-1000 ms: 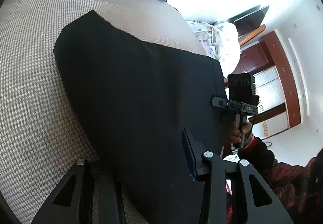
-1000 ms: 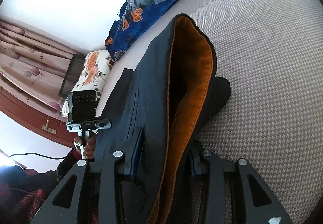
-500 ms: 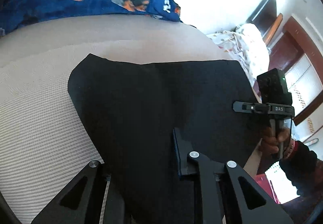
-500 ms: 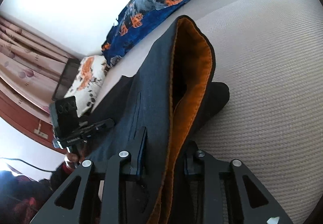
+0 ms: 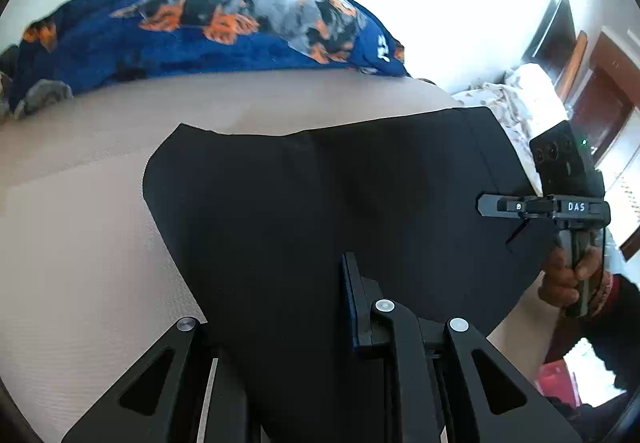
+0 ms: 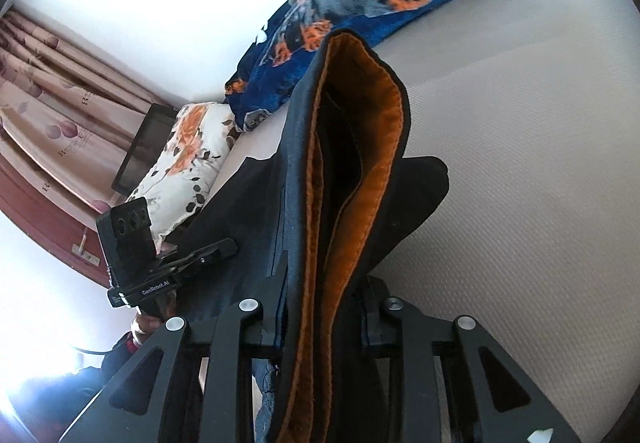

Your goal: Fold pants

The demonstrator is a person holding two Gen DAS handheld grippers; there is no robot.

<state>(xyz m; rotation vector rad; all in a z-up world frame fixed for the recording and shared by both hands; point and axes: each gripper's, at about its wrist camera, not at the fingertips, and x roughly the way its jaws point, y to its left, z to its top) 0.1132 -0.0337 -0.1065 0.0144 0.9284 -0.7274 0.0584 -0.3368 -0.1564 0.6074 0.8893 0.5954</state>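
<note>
Lengthwise, pants [image 6: 360, 203] stretch away — orange lining up

Right gripper [image 6: 320, 307] clamped on black pants [image 6: 256, 203]; waistband stands upright between the fingers, orange lining [image 6: 360, 147] exposed. Its jaws have just been closing on the cloth. Pants rest on beige bed [image 6: 520, 163]. Left gripper [image 6: 216, 249] at left, touching pants. Blue blanket [image 6: 360, 3], floral pillow [image 6: 188, 163] behind.

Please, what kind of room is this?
Probably a bedroom: the black pants lie on a wide beige bed surface, a blue printed blanket and a floral pillow lie behind them, and patterned curtains hang nearby.
</note>
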